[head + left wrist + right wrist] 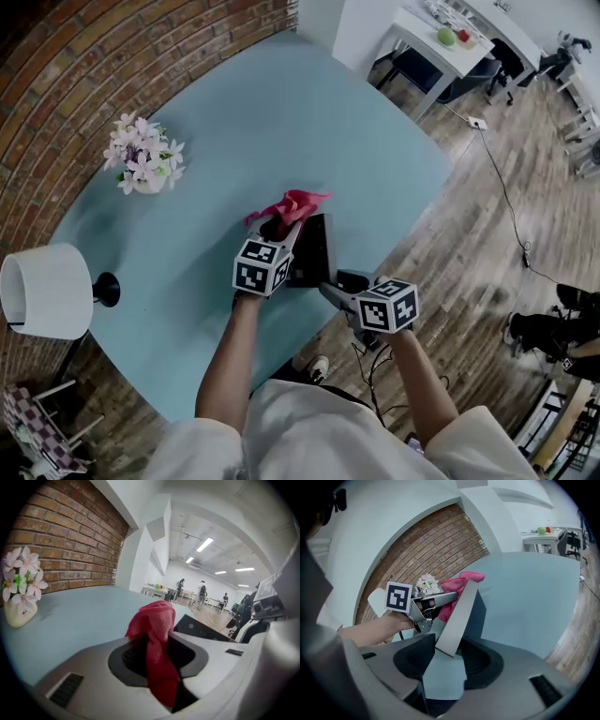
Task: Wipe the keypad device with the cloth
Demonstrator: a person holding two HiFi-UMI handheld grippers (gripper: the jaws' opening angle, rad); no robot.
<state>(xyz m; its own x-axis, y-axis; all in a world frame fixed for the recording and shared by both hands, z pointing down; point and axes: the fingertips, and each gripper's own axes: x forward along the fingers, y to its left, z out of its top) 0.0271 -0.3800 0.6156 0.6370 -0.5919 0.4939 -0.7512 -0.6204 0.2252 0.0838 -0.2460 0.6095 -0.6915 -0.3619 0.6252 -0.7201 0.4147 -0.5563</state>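
Observation:
The red cloth (pixel 292 204) is bunched in my left gripper (pixel 281 225), which is shut on it; in the left gripper view the cloth (pixel 154 620) stands up out of the jaws and hangs down between them. The dark keypad device (pixel 316 246) sits just right of that gripper, near the table's front edge. In the right gripper view the device (pixel 461 616) slants up and away as a grey and dark slab. Its near end fills the gap of my right gripper (pixel 447 656), with the pads against both sides. The cloth (pixel 457 585) sits at the device's far end.
The light blue table (pixel 281 122) carries a small vase of pink and white flowers (pixel 142 157) at the left. A white lamp (pixel 42 291) stands beyond the table's left corner. A white desk (pixel 441 37), chairs and a floor cable (pixel 506 197) lie to the right.

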